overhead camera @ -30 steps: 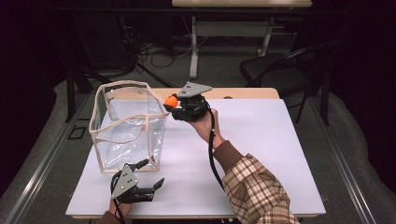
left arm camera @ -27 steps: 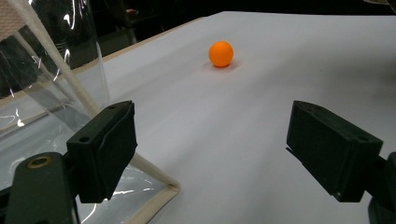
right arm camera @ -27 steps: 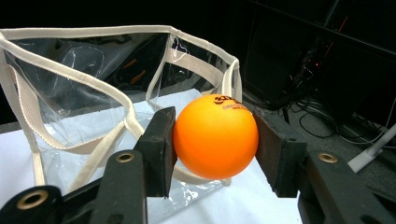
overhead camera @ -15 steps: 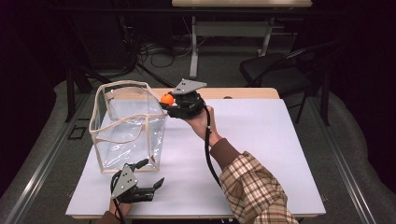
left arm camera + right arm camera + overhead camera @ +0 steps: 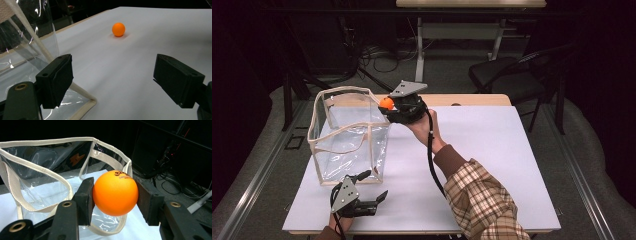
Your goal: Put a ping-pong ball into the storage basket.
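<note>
A clear plastic bag (image 5: 346,136) with cream trim stands open on the left of the white table (image 5: 492,150). My right gripper (image 5: 388,106) is shut on an orange ball (image 5: 386,103), held just at the bag's right rim, above the table. In the right gripper view the ball (image 5: 115,192) sits squeezed between both jaws, with the open bag (image 5: 32,170) behind and below. My left gripper (image 5: 376,184) rests open at the table's front left, just in front of the bag. In the left gripper view, a second orange ball (image 5: 118,29) lies on the table beyond the left gripper (image 5: 113,65).
A person's plaid sleeve (image 5: 482,200) reaches across the table's middle. The bag's corner (image 5: 82,105) lies close to my left jaw. A dark chair (image 5: 507,75) and desk legs stand beyond the far edge.
My right gripper has carried the orange ball leftwards, from beside the bag to its right rim. The left gripper has stayed still.
</note>
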